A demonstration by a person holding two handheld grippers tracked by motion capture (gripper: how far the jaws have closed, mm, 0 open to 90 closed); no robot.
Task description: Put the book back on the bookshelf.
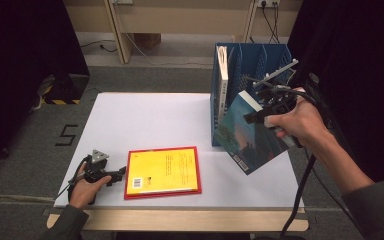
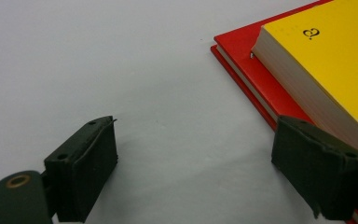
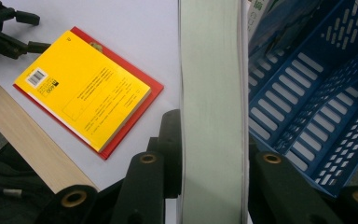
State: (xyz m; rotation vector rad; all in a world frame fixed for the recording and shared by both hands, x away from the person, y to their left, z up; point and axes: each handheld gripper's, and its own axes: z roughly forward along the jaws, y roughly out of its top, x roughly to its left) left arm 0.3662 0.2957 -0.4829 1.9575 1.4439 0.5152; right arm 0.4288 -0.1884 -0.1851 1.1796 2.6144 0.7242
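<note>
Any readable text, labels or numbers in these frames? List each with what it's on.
"5": black mark on the floor left of the table.
Yellow book: barcode and print lines, too small to read; a small black symbol at its corner, unclear.
Held blue book: barcode, unreadable.

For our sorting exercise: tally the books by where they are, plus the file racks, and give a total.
Books in the blue rack: 1
Books held in the right gripper: 1
Books lying on the table: 2, yellow on red
Blue racks: 1
Total: 5

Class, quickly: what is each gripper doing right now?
Left gripper: open, empty, beside the yellow paperback.
Right gripper: shut on the teal-covered book.
</note>
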